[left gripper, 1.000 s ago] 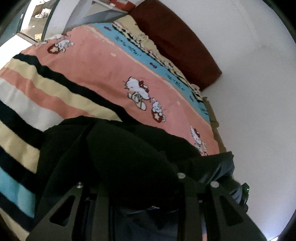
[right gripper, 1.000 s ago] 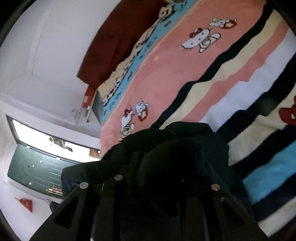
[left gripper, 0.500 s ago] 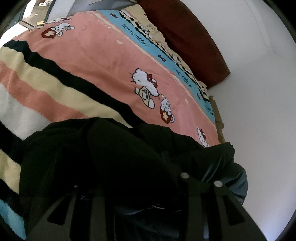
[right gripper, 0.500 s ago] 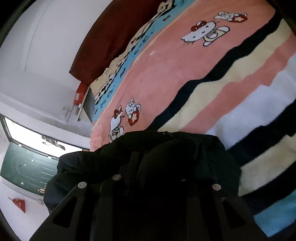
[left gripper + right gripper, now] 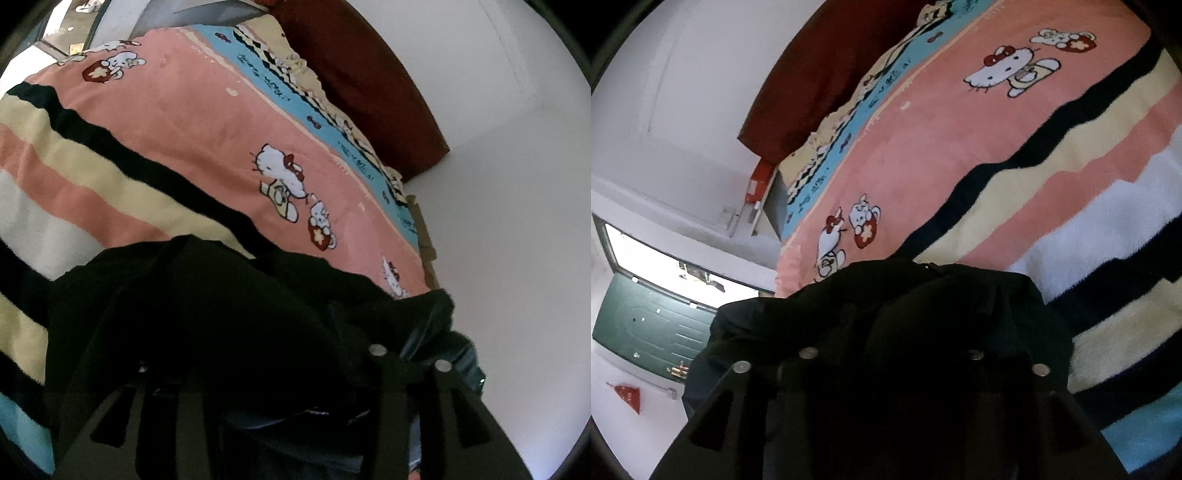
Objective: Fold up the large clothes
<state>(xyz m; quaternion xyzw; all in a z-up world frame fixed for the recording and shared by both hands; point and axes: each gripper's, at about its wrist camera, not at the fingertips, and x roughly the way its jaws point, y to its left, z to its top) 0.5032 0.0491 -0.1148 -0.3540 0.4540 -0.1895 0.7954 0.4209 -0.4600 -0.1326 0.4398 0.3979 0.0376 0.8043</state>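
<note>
A large black garment (image 5: 221,295) lies bunched on the striped cartoon-cat blanket (image 5: 177,122) and drapes over both grippers. My left gripper (image 5: 258,354) points down into the cloth. Its jaws are opening, with black fabric lying between and over the fingers, and the left finger is mostly hidden. In the right wrist view the same garment (image 5: 923,295) covers the fingertips of my right gripper (image 5: 890,350). Those jaws are opening too, and the fingers stand spread with cloth slack between them. The pads of both are hidden by fabric.
The blanket (image 5: 960,155) covers a bed that runs back to a dark red pillow (image 5: 369,92) against a white wall (image 5: 509,221). At the left of the right wrist view are a green door (image 5: 646,325) and a small red box (image 5: 759,181) beside the bed.
Both grippers sank slightly toward the bed with the garment. Their fingers have spread apart, the right ones most in the last half second, and the cloth now sits lower on the blanket.
</note>
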